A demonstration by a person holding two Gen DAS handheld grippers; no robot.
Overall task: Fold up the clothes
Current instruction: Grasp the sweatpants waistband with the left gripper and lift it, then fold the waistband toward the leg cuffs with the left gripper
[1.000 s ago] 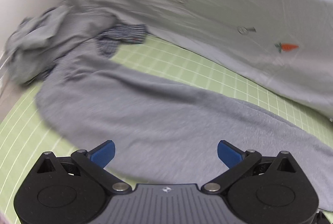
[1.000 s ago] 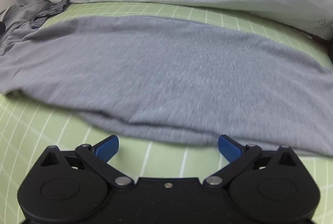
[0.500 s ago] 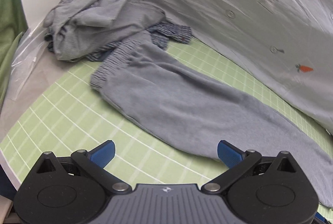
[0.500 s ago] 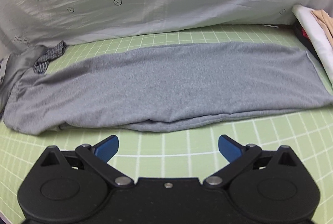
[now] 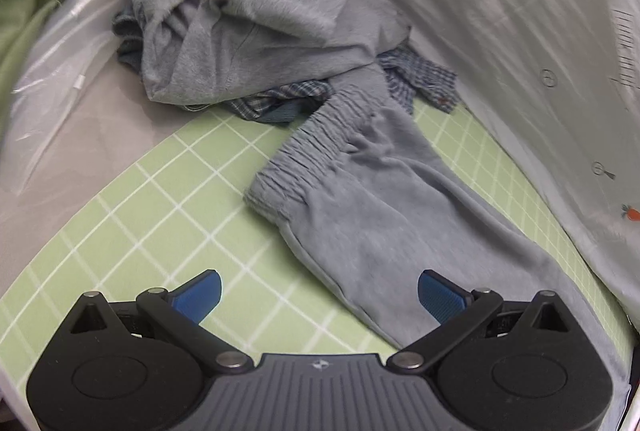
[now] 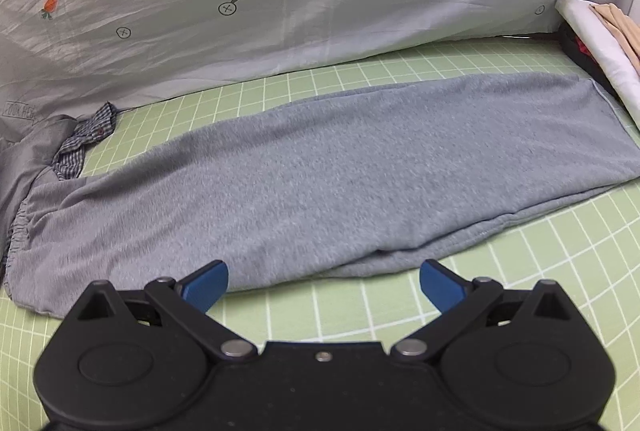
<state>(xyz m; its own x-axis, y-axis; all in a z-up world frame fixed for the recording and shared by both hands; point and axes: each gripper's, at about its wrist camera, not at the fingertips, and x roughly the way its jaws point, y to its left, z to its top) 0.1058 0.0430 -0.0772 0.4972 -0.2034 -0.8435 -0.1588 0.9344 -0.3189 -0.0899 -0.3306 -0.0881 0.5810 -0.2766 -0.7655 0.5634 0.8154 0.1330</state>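
Grey sweatpants lie flat on the green grid mat, folded lengthwise, legs stacked. Their gathered elastic waistband points toward the left pile; the leg hems reach the right side. My left gripper hovers open just short of the waistband end, with the pants' near edge between its blue fingertips. My right gripper is open above the near edge of the pants' middle, nothing between its fingers.
A heap of grey garments and a blue checked cloth sit at the mat's far left. A pale carrot-print sheet drapes along the back. Folded white and beige clothes are stacked at the right edge. Clear plastic lies left.
Both grippers have pulled back and up from the pants. The left view swung toward the waistband and the heap; the right view now takes in the whole garment.
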